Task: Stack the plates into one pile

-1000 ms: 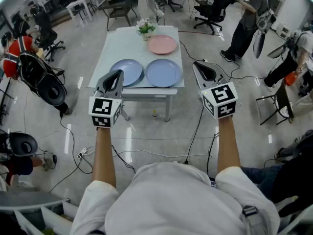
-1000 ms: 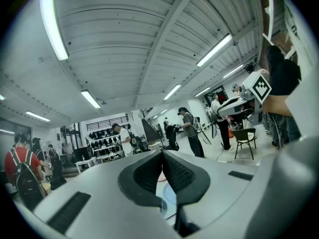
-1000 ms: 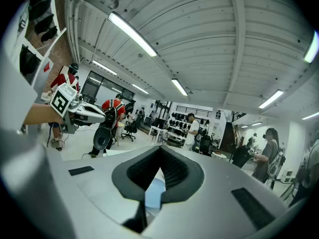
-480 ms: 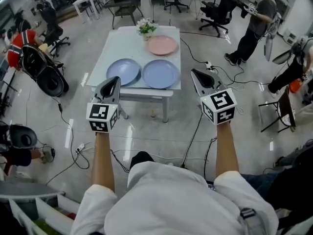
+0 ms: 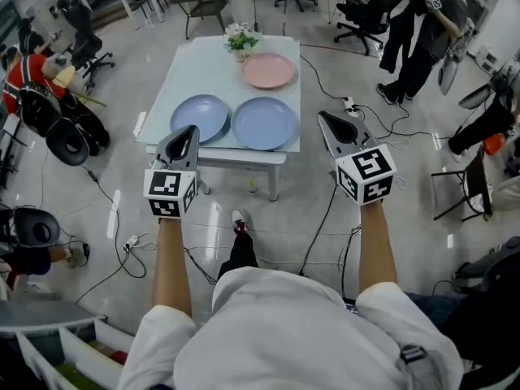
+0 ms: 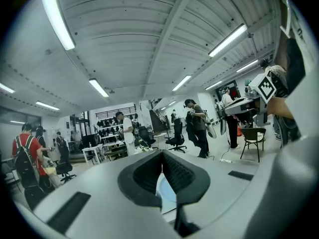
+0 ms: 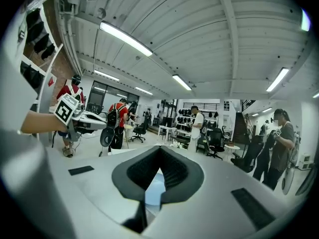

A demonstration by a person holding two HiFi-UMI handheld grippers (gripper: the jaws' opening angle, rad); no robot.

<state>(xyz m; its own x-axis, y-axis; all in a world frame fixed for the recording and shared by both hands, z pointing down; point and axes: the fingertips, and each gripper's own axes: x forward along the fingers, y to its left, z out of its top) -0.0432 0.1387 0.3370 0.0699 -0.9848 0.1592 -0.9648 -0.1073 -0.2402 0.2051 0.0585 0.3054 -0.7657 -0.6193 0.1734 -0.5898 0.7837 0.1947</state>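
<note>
White table [image 5: 195, 67] — carries three plates, each lying singly, none stacked. Left blue plate [image 5: 200, 118] and right blue plate [image 5: 264, 123] sit just beside each other along the near edge; the pink plate [image 5: 269, 70] lies behind the right one. Left gripper [image 5: 192, 128] and right gripper [image 5: 325, 117] hang short of the table — jaws closed tip to tip, nothing held. Small potted plant [image 5: 241, 41] at the far edge.

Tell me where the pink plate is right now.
In the head view, the pink plate lies at the far right of the table, beside the flower pot and behind the right-hand blue plate.
</note>
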